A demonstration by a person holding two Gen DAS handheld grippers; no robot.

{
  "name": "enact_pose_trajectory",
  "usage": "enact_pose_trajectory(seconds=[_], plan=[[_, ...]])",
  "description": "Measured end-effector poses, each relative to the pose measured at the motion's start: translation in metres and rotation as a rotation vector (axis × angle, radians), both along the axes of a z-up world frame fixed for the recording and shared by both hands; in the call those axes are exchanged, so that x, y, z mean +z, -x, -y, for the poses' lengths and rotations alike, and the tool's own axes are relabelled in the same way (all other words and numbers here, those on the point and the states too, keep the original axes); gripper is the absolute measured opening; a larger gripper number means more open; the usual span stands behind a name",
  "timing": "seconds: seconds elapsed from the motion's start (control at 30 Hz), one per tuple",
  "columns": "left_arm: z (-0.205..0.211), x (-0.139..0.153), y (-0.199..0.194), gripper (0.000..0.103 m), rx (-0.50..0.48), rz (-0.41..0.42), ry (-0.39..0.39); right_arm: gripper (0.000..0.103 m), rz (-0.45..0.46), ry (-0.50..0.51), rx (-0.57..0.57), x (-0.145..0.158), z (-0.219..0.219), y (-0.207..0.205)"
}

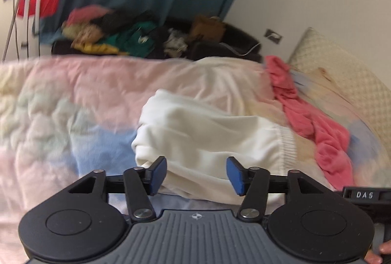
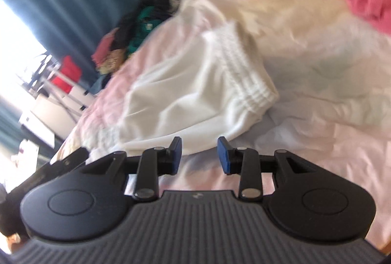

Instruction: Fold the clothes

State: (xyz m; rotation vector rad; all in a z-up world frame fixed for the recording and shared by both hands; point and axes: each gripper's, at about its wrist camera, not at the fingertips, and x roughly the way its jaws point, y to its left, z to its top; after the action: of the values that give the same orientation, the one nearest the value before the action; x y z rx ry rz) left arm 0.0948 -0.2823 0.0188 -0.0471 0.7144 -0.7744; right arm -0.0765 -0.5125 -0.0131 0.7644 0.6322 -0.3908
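White garment edge between parted jaws

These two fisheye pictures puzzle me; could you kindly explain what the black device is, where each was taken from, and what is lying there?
Each picture comes from a camera mounted on a hand-held tool that a person carries, one per hand, looking forward along its blue-padded jaws. One view shows the left gripper, the other the right gripper. Both are open and hold nothing. Ahead lies a crumpled white garment on a pastel bedspread, with a pink garment beside it. A clothes pile sits beyond the bed.
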Motion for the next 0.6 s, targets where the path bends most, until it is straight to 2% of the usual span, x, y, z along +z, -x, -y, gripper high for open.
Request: enact_pose_trajectory(seconds=[0.07,0.1,0.17,0.23,0.3,0.4,0.43,0.47,0.6], plan=[[-0.006,0.018,0.021,0.062,-0.008,0.046,-0.006,0.037,0.013,0.055,0.032,0.022,-0.015,0.008],[-0.009,0.026,0.031,0.067,-0.010,0.070,-0.009,0.039,0.022,0.087,0.037,0.033,-0.023,0.013],[-0.016,0.040,0.048,0.068,-0.014,0.100,-0.001,0.044,0.047,0.139,0.049,0.055,-0.039,0.027],[-0.025,0.052,0.064,0.075,-0.019,0.126,0.010,0.054,0.086,0.173,0.064,0.074,-0.051,0.041],[-0.033,0.065,0.080,0.083,-0.023,0.152,0.021,0.084,0.127,0.211,0.076,0.090,-0.066,0.054],[-0.042,0.080,0.101,0.097,-0.028,0.186,0.023,0.096,0.167,0.332,0.079,0.108,-0.092,0.071],[-0.045,0.084,0.106,0.102,-0.028,0.192,0.026,0.095,0.176,0.364,0.075,0.111,-0.099,0.075],[-0.049,0.087,0.111,0.103,-0.026,0.198,0.032,0.095,0.185,0.387,0.073,0.113,-0.105,0.078],[-0.063,0.093,0.133,0.103,-0.025,0.258,0.033,0.095,0.220,0.371,0.090,0.111,-0.118,0.087]])
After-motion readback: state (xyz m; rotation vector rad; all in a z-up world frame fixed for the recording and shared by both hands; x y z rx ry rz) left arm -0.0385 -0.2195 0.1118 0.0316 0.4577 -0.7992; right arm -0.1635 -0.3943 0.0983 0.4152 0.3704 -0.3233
